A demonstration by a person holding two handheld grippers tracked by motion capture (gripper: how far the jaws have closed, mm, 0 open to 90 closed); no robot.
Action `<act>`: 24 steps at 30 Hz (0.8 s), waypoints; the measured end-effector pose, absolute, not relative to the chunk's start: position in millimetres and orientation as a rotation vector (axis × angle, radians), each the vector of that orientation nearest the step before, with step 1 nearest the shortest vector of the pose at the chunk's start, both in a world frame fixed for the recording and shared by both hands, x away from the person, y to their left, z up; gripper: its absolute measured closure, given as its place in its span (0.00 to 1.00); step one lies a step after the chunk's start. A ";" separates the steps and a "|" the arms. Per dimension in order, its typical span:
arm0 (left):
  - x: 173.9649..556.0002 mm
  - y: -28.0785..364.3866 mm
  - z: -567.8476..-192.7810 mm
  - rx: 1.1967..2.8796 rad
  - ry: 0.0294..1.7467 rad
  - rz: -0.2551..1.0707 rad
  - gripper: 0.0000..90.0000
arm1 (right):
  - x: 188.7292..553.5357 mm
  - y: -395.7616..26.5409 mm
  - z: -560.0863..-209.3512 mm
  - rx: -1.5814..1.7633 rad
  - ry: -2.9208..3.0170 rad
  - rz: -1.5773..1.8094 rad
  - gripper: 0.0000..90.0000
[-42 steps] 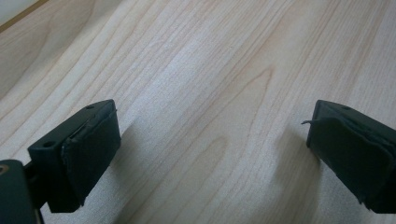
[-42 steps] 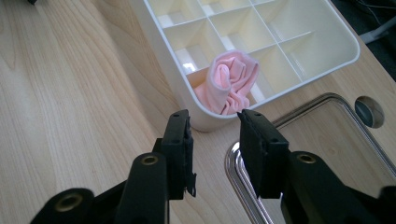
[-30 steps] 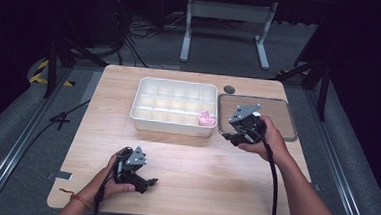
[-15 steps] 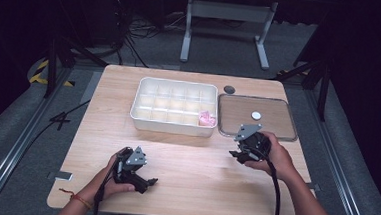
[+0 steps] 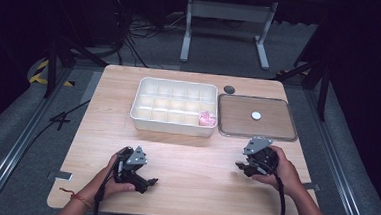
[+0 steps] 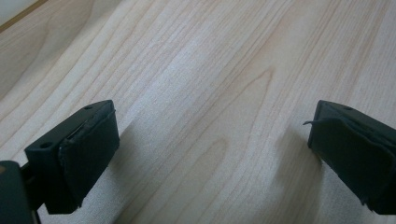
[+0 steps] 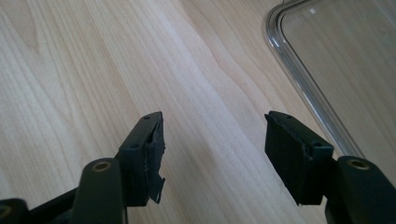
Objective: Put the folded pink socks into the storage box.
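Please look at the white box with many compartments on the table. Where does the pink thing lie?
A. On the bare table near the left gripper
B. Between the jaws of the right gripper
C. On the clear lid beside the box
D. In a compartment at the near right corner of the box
D: in the high view the pink thing sits inside the white box, in its near right corner compartment, next to the clear lid.

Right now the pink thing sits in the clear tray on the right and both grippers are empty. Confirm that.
Not quite. The pink thing sits in a corner compartment of the white box, as the high view shows; the clear tray has a small white disc. The left gripper and right gripper are empty.
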State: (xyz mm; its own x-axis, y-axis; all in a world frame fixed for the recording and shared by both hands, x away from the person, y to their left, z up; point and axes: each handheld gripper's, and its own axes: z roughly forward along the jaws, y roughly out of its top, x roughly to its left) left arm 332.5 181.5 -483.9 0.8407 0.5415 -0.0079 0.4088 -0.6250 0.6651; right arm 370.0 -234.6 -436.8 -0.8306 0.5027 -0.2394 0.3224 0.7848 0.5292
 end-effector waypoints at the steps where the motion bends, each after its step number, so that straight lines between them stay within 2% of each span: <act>1: 332.5 181.5 -483.9 2.330 0.689 0.252 0.02 | 367.9 -237.4 -438.3 0.635 2.602 0.693 0.43; 13: 331.2 181.5 -484.0 2.324 0.702 0.253 0.03 | 343.6 -266.0 -456.8 0.726 2.537 0.779 0.41; 24: 330.8 181.5 -484.0 2.322 0.708 0.252 0.03 | 327.2 -297.3 -473.9 0.885 2.474 0.915 0.34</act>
State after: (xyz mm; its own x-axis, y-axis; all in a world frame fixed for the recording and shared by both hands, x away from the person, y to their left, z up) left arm 330.8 181.5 -484.0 0.8326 0.5537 -0.0136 0.4205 -0.6159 0.6662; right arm 327.2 -297.3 -473.9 -0.7401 0.6634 -0.1103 0.4320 0.5948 0.6779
